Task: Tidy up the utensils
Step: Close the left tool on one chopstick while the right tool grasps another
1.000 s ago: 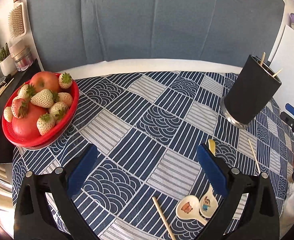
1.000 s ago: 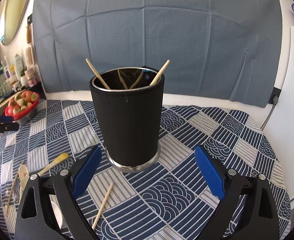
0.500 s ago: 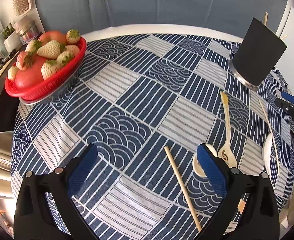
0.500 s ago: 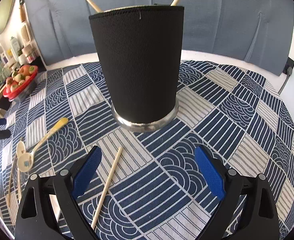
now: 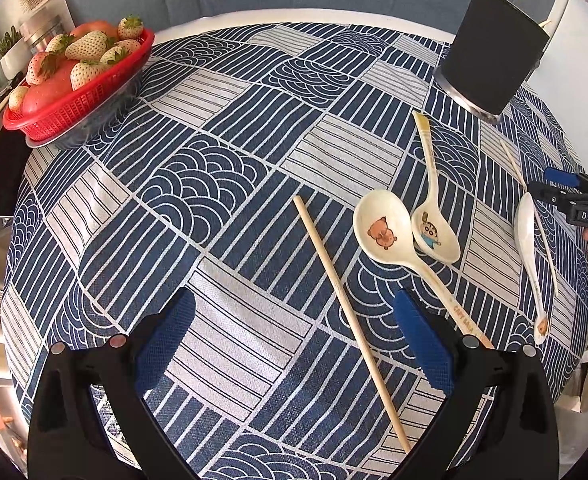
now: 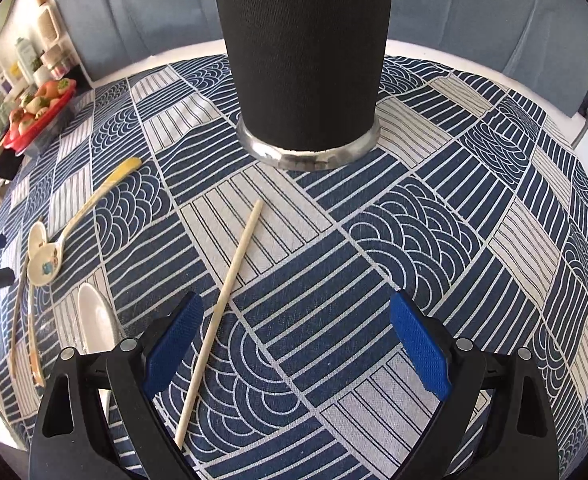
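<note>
Currently: left gripper (image 5: 291, 336) and right gripper (image 6: 291, 338), jaws spread, each straddling a loose chopstick (image 5: 350, 316) bound for holder (image 6: 306, 56).

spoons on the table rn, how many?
3. Bear spoon and cartoon-boy spoon lie with bowls touching near the left gripper; plain white spoon lies nearer the right gripper. The holder may hide more.

Bright even daylight, sharp focus, fisheye-warped edges.
</note>
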Demonstrator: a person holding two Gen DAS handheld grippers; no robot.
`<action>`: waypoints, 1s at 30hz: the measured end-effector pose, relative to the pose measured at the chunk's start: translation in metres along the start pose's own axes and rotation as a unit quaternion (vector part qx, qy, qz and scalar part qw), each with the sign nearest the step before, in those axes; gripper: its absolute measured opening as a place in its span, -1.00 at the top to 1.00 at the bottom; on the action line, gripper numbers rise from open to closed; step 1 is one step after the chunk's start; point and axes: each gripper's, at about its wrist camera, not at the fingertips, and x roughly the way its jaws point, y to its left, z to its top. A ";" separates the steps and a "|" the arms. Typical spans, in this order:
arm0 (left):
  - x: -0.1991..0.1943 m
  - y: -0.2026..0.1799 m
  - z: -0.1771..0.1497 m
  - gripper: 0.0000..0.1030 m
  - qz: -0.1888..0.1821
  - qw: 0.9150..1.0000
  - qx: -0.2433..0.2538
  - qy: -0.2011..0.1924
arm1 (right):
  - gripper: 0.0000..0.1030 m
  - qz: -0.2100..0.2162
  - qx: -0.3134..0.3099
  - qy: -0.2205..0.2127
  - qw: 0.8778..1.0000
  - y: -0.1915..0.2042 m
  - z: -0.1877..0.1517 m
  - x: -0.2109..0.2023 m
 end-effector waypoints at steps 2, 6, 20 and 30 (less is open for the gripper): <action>0.002 -0.001 -0.003 -0.88 -0.004 1.000 0.000 0.006 | -0.75 -0.006 -0.005 0.001 1.000 0.001 -0.001 0.001; 0.005 -0.002 -0.009 -0.89 0.004 1.000 0.001 0.010 | -0.79 -0.021 -0.013 0.006 1.000 0.005 -0.001 0.003; 0.006 0.010 -0.027 -0.92 0.035 0.999 0.004 -0.022 | -0.87 -0.017 -0.005 0.004 1.000 0.000 -0.002 0.004; 0.003 0.005 -0.035 -0.92 0.058 0.997 -0.048 -0.014 | -0.85 -0.022 0.000 0.036 0.999 0.000 0.002 0.005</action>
